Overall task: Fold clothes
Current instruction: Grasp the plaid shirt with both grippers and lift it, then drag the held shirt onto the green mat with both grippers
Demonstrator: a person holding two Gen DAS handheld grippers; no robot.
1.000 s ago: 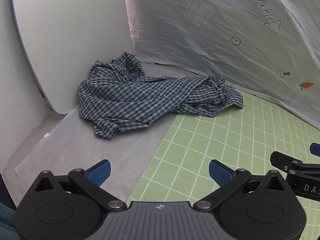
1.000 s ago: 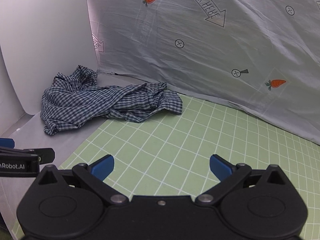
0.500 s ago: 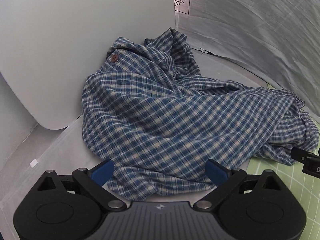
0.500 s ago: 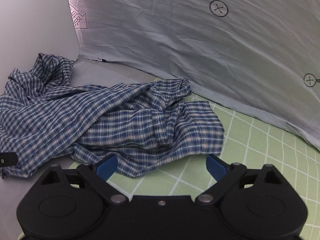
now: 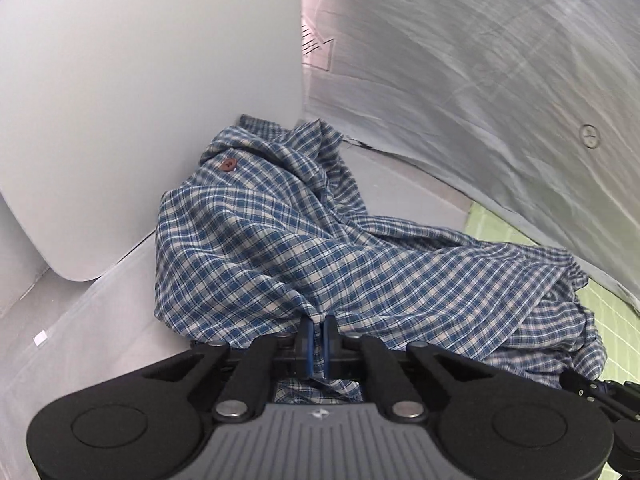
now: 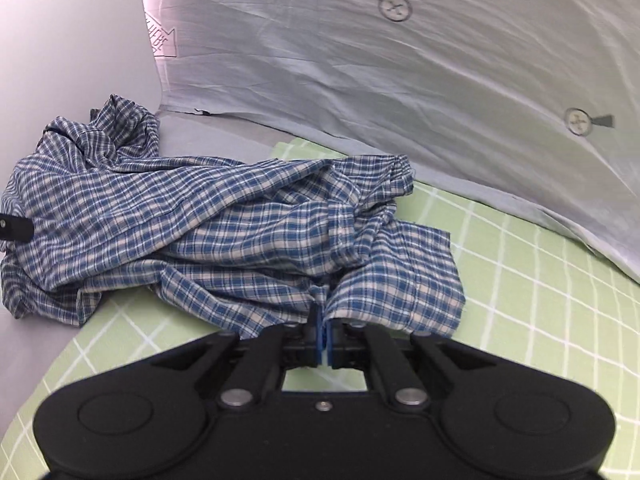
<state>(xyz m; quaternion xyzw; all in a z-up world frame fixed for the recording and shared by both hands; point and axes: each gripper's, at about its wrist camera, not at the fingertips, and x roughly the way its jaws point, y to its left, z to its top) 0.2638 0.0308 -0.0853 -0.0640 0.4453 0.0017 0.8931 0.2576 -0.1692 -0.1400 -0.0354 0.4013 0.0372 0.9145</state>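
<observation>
Shirt: we see the blue checked shirt (image 5: pixel 280 248) lying crumpled in a heap, not folded, partly on the grey sheet (image 5: pixel 100 332) and partly on the green grid mat (image 6: pixel 520 280), tucked near the corner where the white board (image 5: pixel 140 80) meets the printed backdrop (image 6: pixel 400 80).
Left gripper: our left gripper (image 5: pixel 315 336) has its blue fingers pressed together on a pinch of the shirt's near edge, at the end on the grey sheet.
Right gripper: our right gripper (image 6: pixel 321 330) is likewise clamped on a fold of the near hem, at the end on the mat.
Direction from left gripper: the bulk of the cloth runs from 11 to 2 o'clock ahead of us, with the brown button (image 5: pixel 228 165) at about 11 o'clock.
Direction from right gripper: the heap stretches away toward 10 o'clock.
Long axis: we judge it runs left to right between our two grips.
Which hand is nearer: neither; both hold the near edge.
What the move turns on: we judge that, with the heap beyond both grips, drawing them apart along that axis would spread it.
</observation>
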